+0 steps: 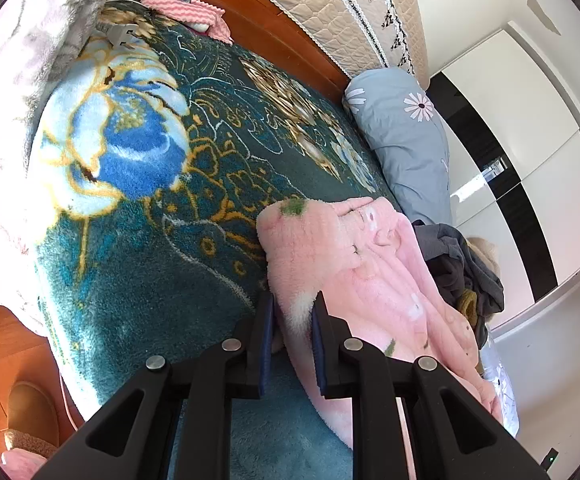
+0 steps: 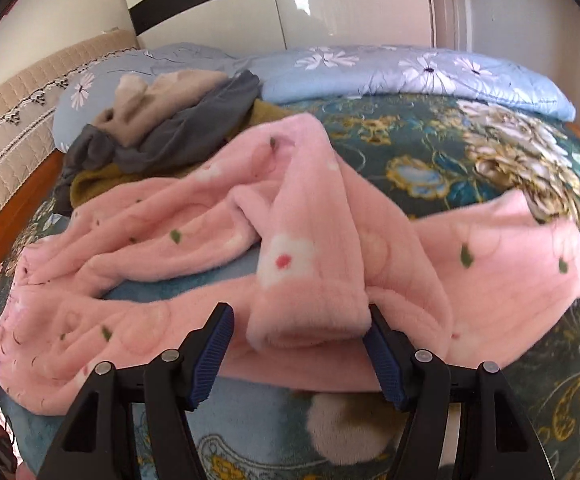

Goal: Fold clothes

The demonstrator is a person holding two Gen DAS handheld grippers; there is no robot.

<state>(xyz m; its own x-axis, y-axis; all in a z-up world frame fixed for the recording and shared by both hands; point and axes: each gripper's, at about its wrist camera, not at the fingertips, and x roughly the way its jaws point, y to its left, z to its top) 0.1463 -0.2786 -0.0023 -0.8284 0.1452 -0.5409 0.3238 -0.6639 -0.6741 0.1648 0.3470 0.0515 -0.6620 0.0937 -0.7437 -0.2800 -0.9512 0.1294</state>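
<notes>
Pink fleece garment [image 2: 217, 216] sprawled on bed blanket [image 1: 149, 208], frame centre. Soft, light, floppy. Left gripper [image 1: 293, 320] pinches edge; right gripper [image 2: 298, 332] half-open around cuff [image 2: 310, 312], best hold.

Pink fleece garment [image 2: 306, 240] (rumpled) — between tongs [image 2: 296, 328]

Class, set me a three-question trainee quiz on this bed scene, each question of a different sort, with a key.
1. True or false: the left gripper pinches the fluffy pink flower-print garment.
2. What lies between the right gripper's fingers? A) the garment's cuffed end B) grey clothing C) a pillow
3. What covers the bed under the garment?

Key: 1 true; 2 A, pads not yet pressing; 3 a teal floral plush blanket.
</notes>
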